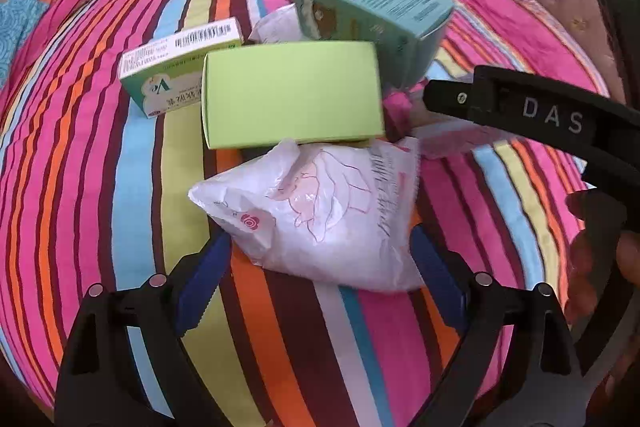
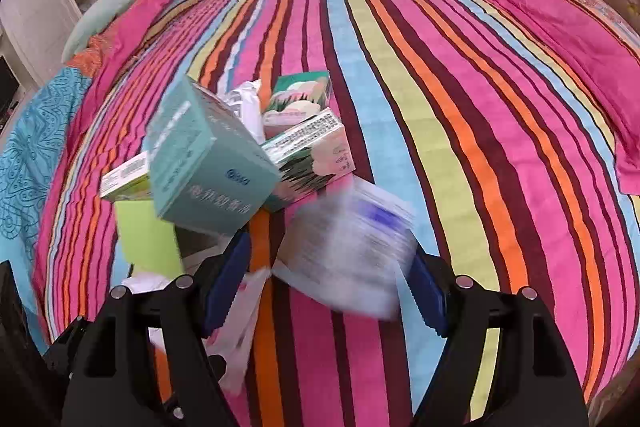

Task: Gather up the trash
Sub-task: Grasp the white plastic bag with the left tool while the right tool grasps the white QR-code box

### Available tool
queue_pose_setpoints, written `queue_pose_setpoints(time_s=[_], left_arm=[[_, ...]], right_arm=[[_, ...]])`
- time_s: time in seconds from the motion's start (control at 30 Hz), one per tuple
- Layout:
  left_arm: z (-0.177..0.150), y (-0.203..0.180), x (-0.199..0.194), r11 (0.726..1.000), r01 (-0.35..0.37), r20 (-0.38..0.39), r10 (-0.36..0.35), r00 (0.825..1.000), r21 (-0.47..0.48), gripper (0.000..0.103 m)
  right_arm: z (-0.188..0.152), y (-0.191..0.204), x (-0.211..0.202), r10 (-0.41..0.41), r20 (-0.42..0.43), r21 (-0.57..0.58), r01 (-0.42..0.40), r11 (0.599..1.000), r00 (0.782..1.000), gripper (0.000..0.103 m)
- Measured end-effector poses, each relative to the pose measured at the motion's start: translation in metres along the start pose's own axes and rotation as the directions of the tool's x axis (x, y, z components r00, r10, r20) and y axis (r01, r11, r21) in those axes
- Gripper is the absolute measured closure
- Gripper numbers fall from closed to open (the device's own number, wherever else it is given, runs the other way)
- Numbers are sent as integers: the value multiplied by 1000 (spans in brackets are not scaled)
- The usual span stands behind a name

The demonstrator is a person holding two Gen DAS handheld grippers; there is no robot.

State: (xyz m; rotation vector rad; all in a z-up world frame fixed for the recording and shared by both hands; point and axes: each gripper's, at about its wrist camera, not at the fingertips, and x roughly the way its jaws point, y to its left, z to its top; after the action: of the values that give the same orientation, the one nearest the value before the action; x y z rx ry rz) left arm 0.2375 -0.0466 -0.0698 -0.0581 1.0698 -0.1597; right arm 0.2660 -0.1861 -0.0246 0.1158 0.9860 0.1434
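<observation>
On the striped bedspread (image 1: 100, 187) the trash lies together in one heap: a white plastic bag (image 1: 320, 215), a plain green box (image 1: 292, 99) just behind it, a small green and white box (image 1: 176, 67) to the left, and a teal box (image 1: 372, 7) tilted on top of the heap. The left gripper (image 1: 320, 283) is wide open, and the white bag lies between its blue pads (image 1: 204, 283) without being pressed. The right gripper (image 2: 332, 279) has a blurred white box (image 2: 352, 247) between its jaws, but it is not possible to tell whether the pads press it.
</observation>
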Motion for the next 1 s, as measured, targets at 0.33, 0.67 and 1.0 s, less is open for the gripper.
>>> queue_pose_setpoints(time_s=[0.33, 0.67, 1.0], left_arm=[[5, 0, 16, 997, -46, 20, 48, 999, -54, 17], [-3, 6, -2, 999, 10, 73, -7, 997, -34, 46], [-32, 23, -33, 998, 39, 101, -34, 994, -47, 46]], right_arm=[[-7, -12, 16, 98, -57, 44, -96, 994, 994, 63], [-30, -14, -17, 140, -15, 30, -140, 990, 990, 70], [-62, -30, -42, 123, -9, 63, -122, 991, 992, 70]])
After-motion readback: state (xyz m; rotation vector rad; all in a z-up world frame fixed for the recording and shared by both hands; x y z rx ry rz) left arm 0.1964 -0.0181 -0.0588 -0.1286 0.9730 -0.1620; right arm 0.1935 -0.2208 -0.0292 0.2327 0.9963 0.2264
